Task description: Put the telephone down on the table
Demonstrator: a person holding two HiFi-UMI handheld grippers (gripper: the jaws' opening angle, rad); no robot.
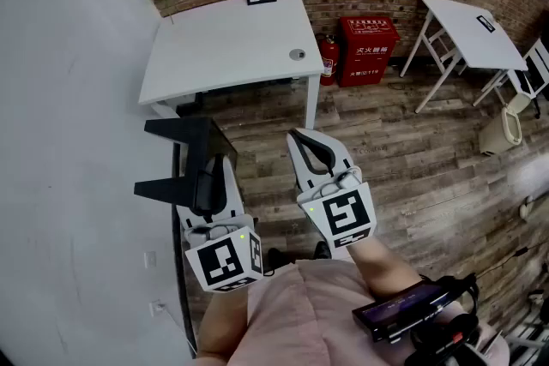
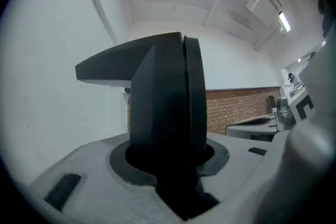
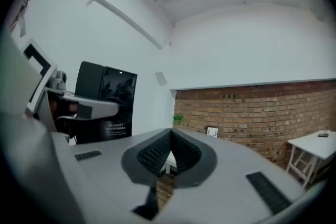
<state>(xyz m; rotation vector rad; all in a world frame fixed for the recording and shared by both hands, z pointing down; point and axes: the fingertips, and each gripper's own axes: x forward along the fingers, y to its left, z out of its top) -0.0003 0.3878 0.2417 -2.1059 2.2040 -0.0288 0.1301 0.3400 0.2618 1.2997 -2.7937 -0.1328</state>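
Your left tongs (image 1: 210, 176) grip the black, angular plastic telephone (image 1: 176, 133), holding it in the air on the near side of the white rectangular desk (image 1: 214, 43). Just to the right, your right tongs (image 1: 307, 146) are closed and empty.

Both forearms reach forward towards the white rectangular table (image 1: 223, 43), the left forearm (image 1: 219, 323) beside the right forearm (image 1: 388, 263). The grippers are held level, side by side, short of its near edge. The left gripper (image 1: 208, 184) – a little farther back from the table – has its jaws clamped on a black plastic telephone (image 1: 182, 152). The right gripper (image 1: 310, 152) holds nothing – its jaws are pressed fully together.
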